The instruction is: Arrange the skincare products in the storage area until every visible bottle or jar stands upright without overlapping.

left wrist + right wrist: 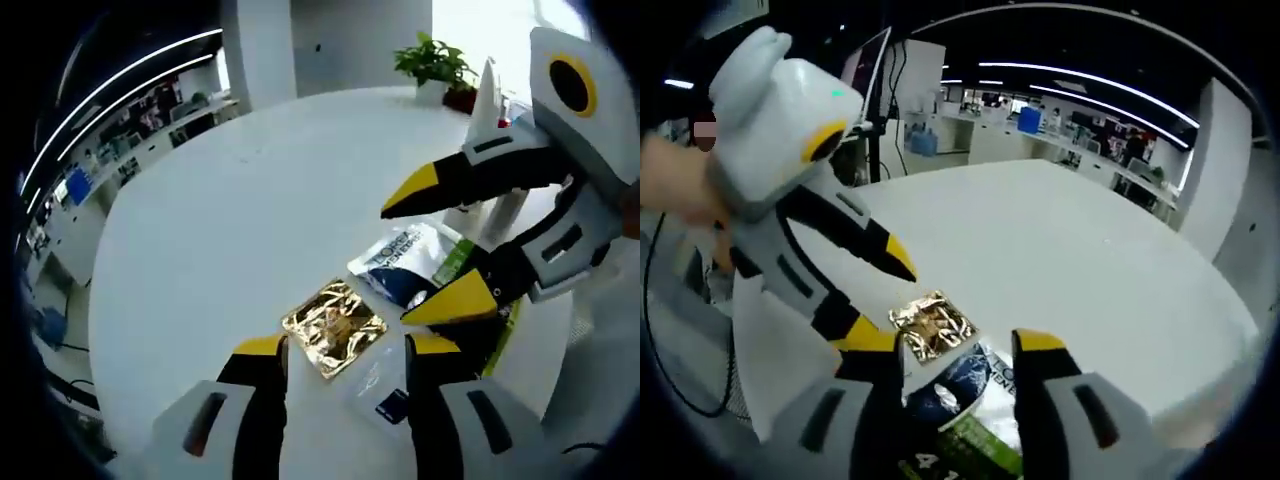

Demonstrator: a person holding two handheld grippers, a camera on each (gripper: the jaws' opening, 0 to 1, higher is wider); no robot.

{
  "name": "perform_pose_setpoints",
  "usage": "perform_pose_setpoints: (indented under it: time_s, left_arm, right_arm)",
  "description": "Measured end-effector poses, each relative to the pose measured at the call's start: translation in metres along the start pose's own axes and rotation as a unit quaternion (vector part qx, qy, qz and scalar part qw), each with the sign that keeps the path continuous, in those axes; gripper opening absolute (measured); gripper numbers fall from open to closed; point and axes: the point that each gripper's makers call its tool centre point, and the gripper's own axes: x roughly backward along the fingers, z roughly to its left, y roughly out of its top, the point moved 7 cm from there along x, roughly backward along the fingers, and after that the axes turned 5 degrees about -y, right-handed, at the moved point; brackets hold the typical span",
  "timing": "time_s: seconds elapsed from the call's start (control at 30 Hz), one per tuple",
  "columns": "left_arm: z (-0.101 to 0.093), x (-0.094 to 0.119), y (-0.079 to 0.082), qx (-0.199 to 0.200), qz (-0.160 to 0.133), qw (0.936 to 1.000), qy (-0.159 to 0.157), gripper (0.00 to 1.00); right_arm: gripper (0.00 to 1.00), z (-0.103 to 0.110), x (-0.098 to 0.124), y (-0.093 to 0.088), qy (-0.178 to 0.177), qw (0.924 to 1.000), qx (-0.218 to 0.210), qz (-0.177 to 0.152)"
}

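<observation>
A crumpled gold foil sachet lies flat on the round white table, just ahead of my open left gripper. Beside it lie a white and blue pouch, a green packet and a clear sachet with a blue label. My right gripper comes in from the right and hangs open over the pouch, holding nothing. In the right gripper view, the gold sachet, the blue pouch and the green packet lie between the jaws of my right gripper. My left gripper stands open at the left.
A white tube stands upright behind the right gripper, near a potted plant at the table's far edge. A person's hand holds the left gripper. Desks and monitors stand beyond the table.
</observation>
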Motion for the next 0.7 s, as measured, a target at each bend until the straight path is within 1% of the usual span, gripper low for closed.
perform_pose_setpoints:
  time_s: [0.2,0.33,0.5,0.57,0.7]
  left_arm:
    - [-0.009,0.012,-0.003,0.007,0.000,1.0000,0.002,0.53]
    - [-0.017,0.021,-0.005,0.014,-0.002,0.9999,0.001,0.57]
    - [-0.028,0.034,-0.008,0.026,-0.006,0.9996,0.002,0.62]
    - [-0.033,0.040,-0.010,0.036,-0.010,0.9993,0.002,0.63]
    - [-0.041,0.049,-0.016,0.047,-0.013,0.9988,0.002,0.66]
  right_arm:
    - [0.54,0.007,0.025,-0.008,0.024,0.9996,-0.013,-0.005]
    - [0.59,0.013,0.048,-0.009,0.038,0.9989,-0.017,-0.019]
    - [0.64,0.018,0.079,-0.009,0.043,0.9980,-0.025,-0.038]
    - [0.68,0.019,0.092,-0.012,0.046,0.9973,-0.038,-0.043]
    - [0.74,0.017,0.120,-0.023,0.040,0.9969,-0.055,-0.040]
